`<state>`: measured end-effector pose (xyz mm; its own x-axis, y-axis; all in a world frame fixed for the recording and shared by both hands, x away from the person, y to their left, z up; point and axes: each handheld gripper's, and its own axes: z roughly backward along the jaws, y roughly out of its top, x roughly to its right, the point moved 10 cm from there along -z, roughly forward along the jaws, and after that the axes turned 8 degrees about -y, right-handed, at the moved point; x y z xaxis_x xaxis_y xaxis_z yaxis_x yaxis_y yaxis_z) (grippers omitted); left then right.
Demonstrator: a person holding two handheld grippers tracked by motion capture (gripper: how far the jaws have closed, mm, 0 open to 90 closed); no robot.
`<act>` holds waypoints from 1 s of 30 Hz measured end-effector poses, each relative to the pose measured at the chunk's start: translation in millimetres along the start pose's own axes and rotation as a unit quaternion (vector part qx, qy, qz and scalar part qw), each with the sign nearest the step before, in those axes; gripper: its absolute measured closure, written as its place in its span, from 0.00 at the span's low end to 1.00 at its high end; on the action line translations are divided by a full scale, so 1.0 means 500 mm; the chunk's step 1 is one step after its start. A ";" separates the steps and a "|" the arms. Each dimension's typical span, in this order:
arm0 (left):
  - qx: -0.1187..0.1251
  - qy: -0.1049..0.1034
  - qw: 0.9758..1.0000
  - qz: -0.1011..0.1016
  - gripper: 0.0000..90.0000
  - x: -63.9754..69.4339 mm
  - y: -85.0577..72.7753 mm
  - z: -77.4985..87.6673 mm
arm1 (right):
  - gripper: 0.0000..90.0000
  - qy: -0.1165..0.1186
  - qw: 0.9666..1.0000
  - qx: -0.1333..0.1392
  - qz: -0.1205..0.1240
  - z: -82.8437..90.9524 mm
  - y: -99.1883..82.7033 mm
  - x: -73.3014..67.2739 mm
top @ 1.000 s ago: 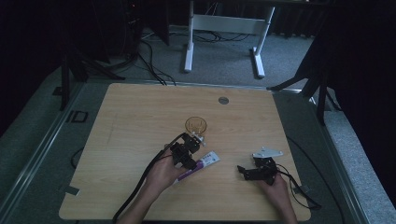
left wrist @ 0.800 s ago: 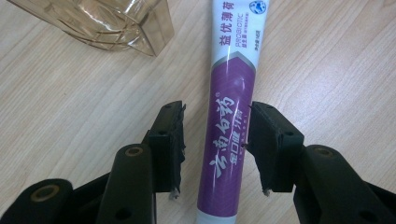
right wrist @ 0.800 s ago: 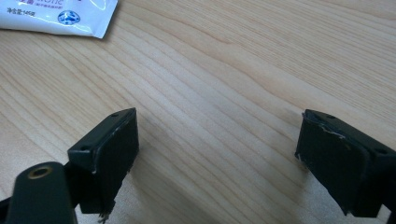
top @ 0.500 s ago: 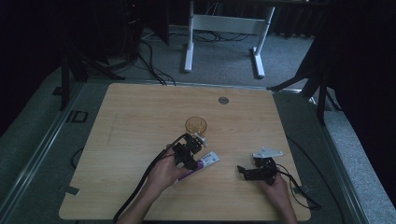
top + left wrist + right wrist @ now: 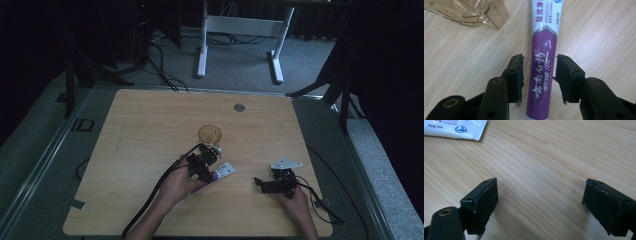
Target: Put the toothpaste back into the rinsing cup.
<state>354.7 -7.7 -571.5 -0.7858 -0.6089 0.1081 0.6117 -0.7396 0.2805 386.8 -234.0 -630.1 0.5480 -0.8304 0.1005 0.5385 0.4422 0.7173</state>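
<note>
Lying flat on the wooden worktop, near its middle and a little toward the near edge: a purple-and-white toothpaste tube, its white end pointing right and slightly far. Just beyond it on the far side, an amber glass cup, standing upright in the high view, apart from the tube. Straddling the purple part of the tube: left tongs, half open, having just been closing, one pad on each side, the left pad close against the tube's edge, a narrow gap on the other side, no squeeze visible. Well apart to the right, near the worktop's near right corner: right tongs, wide open over bare wood, holding nothing, with the tube's white end farther off.
</note>
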 end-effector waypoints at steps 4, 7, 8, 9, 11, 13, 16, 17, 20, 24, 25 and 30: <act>-0.006 -0.002 1.000 -0.003 0.64 0.000 0.000 -0.002 | 0.14 0.000 1.000 0.000 0.000 0.000 0.000 0.000; -0.010 -0.004 1.000 -0.003 0.64 0.001 -0.001 -0.005 | 0.14 0.000 1.000 0.000 0.000 0.000 0.000 0.000; -0.011 -0.004 1.000 -0.004 0.64 0.001 0.000 -0.005 | 0.14 0.000 1.000 0.000 0.000 0.000 0.000 0.000; -0.011 -0.004 1.000 -0.004 0.64 0.001 0.000 -0.006 | 0.14 0.000 1.000 0.000 0.000 0.000 0.000 0.000; -0.014 -0.006 1.000 -0.004 0.64 0.002 0.000 -0.008 | 0.14 0.000 1.000 0.000 0.000 0.000 0.000 0.000; -0.016 -0.007 1.000 -0.004 0.64 0.003 0.000 -0.010 | 0.14 0.000 1.000 0.000 0.000 0.000 0.000 0.000; -0.020 -0.009 1.000 -0.004 0.64 0.004 -0.001 -0.013 | 0.14 0.000 1.000 0.000 0.000 0.000 0.000 0.000; -0.021 -0.009 1.000 -0.005 0.64 0.004 -0.001 -0.013 | 0.14 0.000 1.000 0.000 0.000 0.000 0.000 0.000; -0.025 -0.012 1.000 -0.005 0.65 0.005 -0.001 -0.016 | 0.14 0.000 1.000 0.000 0.000 0.000 0.000 0.000; -0.033 -0.016 0.999 -0.005 0.66 0.005 -0.003 -0.022 | 0.14 0.000 1.000 0.000 0.000 0.000 0.000 0.000; -0.034 -0.016 0.999 -0.006 0.66 0.005 -0.003 -0.023 | 0.14 0.000 1.000 0.000 0.000 0.000 0.000 0.000; -0.040 -0.018 0.999 -0.005 0.66 0.005 -0.005 -0.031 | 0.14 0.000 1.000 0.000 0.000 0.000 0.000 0.000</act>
<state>352.8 -11.8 -586.5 -0.7944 -0.5908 0.1410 0.6072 -0.7678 0.2045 386.8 -234.0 -630.1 0.5480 -0.8304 0.1007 0.5384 0.4423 0.7173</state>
